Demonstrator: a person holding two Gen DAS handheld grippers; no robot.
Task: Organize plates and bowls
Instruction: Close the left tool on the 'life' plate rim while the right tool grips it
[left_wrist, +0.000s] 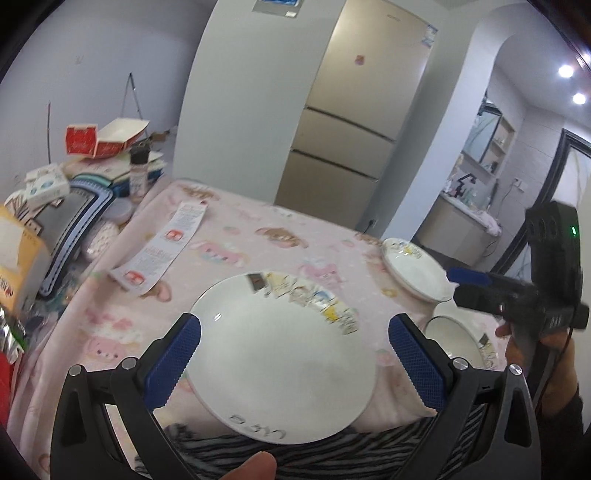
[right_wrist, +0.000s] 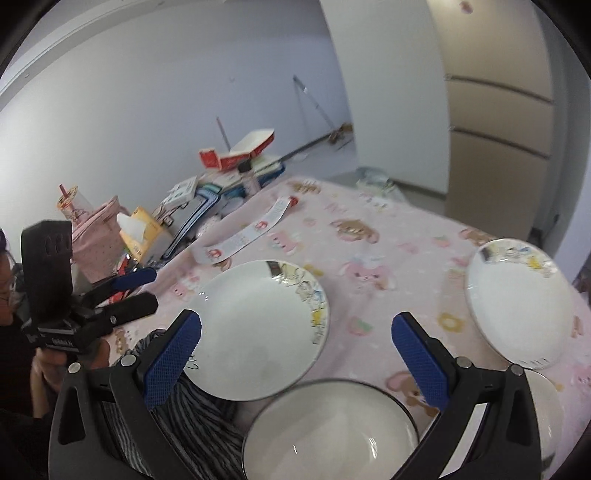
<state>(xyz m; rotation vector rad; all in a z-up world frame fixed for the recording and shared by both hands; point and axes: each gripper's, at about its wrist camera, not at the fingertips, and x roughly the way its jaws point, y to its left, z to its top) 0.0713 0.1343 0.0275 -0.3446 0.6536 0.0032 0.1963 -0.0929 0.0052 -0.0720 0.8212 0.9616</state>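
Note:
A white plate with cartoon prints (left_wrist: 280, 354) lies on the pink tablecloth (left_wrist: 236, 236); it also shows in the right wrist view (right_wrist: 255, 328). My left gripper (left_wrist: 295, 350) is open, its jaws wide on either side of this plate, hovering above it. A second printed plate (left_wrist: 413, 269) lies far right, seen too in the right wrist view (right_wrist: 517, 302). A white bowl with a dark rim (right_wrist: 328, 432) sits near the table's front; it also shows in the left wrist view (left_wrist: 454, 343). My right gripper (right_wrist: 295, 350) is open above the bowl, empty.
A paper leaflet (left_wrist: 162, 243) lies on the cloth at the left. Boxes, a tissue box (right_wrist: 144, 232), a pink bag (right_wrist: 96, 236) and a jar (left_wrist: 139, 166) crowd the table's left side. A striped cloth (right_wrist: 184, 417) hangs at the front edge. A fridge (left_wrist: 354, 110) stands behind.

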